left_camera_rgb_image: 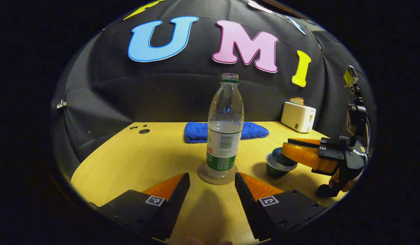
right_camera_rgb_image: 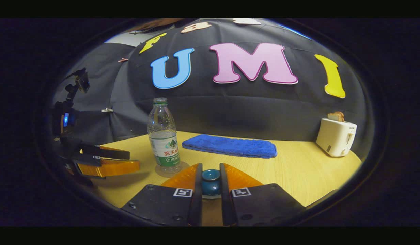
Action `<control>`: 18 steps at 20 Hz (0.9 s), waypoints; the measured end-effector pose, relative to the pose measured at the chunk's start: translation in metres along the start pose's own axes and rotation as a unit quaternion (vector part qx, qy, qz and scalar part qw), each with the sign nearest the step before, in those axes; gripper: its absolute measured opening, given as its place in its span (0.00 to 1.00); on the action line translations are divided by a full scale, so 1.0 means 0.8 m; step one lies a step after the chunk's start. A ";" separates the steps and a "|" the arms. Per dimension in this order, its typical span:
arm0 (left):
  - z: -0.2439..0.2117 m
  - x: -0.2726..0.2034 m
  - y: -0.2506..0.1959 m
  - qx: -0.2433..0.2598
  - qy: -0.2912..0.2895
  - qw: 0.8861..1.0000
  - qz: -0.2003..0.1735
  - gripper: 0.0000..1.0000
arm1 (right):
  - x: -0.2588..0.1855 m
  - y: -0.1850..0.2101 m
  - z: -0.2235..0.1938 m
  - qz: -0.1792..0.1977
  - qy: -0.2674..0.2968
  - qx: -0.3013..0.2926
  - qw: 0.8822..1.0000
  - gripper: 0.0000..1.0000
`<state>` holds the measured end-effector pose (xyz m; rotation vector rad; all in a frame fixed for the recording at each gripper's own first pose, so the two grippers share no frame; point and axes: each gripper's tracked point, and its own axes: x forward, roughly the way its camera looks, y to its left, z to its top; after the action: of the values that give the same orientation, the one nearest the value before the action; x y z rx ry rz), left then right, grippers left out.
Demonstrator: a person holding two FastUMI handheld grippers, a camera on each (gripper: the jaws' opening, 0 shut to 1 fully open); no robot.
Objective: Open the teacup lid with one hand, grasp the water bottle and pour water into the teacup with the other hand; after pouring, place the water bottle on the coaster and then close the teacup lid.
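Observation:
A clear water bottle [left_camera_rgb_image: 225,136] with a green label stands uncapped and upright on a round coaster [left_camera_rgb_image: 204,177], about half full. My left gripper [left_camera_rgb_image: 212,177] is open just in front of it, one finger on each side of the coaster, touching nothing. To the right, the dark teal teacup [left_camera_rgb_image: 274,167] sits on the table under my right gripper [left_camera_rgb_image: 285,151]. In the right gripper view, my right gripper [right_camera_rgb_image: 210,169] is shut on the knob of the teacup lid [right_camera_rgb_image: 210,182]. I cannot tell whether the lid rests on the cup or hangs just above it. The bottle [right_camera_rgb_image: 164,139] stands to the left.
A folded blue towel [left_camera_rgb_image: 196,132] lies behind the bottle near the wall. A white toaster [left_camera_rgb_image: 297,116] holding bread stands at the back right corner. Small dark holes [left_camera_rgb_image: 143,131] mark the wooden table [left_camera_rgb_image: 135,160] at the back left. The left gripper [right_camera_rgb_image: 104,163] shows at far left.

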<state>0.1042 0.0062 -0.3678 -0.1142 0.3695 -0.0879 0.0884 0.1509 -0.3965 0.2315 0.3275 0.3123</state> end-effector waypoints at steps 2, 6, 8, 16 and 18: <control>-0.001 -0.002 0.001 0.001 0.003 1.000 -0.001 0.84 | 0.003 -0.002 -0.002 -0.002 0.004 0.007 1.000 0.27; -0.001 -0.001 -0.001 0.000 0.005 1.000 -0.007 0.84 | 0.006 -0.003 -0.006 0.003 0.015 0.020 1.000 0.27; 0.001 0.000 -0.002 0.003 0.003 1.000 -0.007 0.84 | 0.008 -0.002 -0.008 0.006 0.020 0.020 1.000 0.27; 0.003 0.003 0.001 0.003 0.004 1.000 -0.006 0.84 | 0.012 0.000 -0.015 0.006 0.032 0.011 0.999 0.29; 0.004 0.001 0.004 0.004 0.003 1.000 -0.003 0.88 | 0.011 -0.001 -0.013 0.004 0.031 0.012 0.999 0.34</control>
<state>0.1064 0.0093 -0.3652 -0.1072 0.3740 -0.0965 0.0926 0.1550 -0.4085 0.2469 0.3918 0.3233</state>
